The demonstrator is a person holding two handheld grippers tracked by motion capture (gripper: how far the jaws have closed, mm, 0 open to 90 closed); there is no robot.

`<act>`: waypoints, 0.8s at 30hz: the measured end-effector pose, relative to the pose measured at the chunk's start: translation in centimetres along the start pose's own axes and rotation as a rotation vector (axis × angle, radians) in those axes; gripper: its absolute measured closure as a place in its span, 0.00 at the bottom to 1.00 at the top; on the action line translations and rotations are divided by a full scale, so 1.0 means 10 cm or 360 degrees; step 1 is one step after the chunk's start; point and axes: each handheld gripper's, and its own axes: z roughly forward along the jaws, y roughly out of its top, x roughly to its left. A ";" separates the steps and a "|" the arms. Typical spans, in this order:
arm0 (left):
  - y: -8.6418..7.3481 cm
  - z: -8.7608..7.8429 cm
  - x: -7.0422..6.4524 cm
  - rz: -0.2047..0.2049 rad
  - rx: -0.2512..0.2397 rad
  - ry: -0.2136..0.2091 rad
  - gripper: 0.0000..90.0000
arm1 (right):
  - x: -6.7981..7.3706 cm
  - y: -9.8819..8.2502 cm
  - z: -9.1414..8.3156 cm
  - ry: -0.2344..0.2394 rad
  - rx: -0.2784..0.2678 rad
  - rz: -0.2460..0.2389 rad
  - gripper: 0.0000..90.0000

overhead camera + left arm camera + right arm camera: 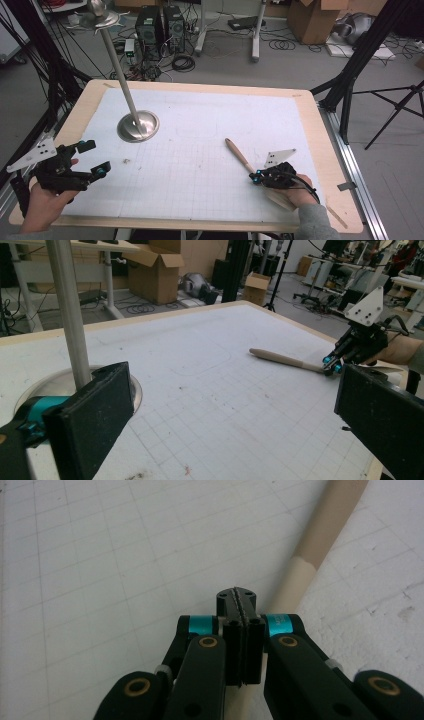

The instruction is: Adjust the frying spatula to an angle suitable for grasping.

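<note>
On the gridded mat (pixel 200 150), the wooden handle (pixel 239 155) bears no readable writing.

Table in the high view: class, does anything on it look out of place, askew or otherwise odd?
Yes. The metal stand's pole leans markedly up-left from its round base instead of rising straight. Small dark specks soil the white gridded mat. The wooden stick just lies slantwise.

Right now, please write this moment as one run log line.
left gripper: open, holds nothing | right gripper: shut, tips at wooden stick | stick: flat on table
</note>
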 end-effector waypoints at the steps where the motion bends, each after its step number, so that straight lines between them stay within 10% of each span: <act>1: 0.00 0.00 0.00 0.0002 0.0002 0.0000 0.03 | -0.01 -0.01 -0.01 0.0000 0.0000 0.0000 1.00; 15: 0.01 -0.02 0.00 0.0006 -0.0003 0.0003 0.03 | -0.03 -0.04 -0.07 -0.0042 0.0022 -0.0001 1.00; 24: 0.01 -0.04 -0.01 0.0008 -0.0003 0.0017 0.03 | -0.12 0.14 -0.08 -0.0134 -0.0175 0.0088 1.00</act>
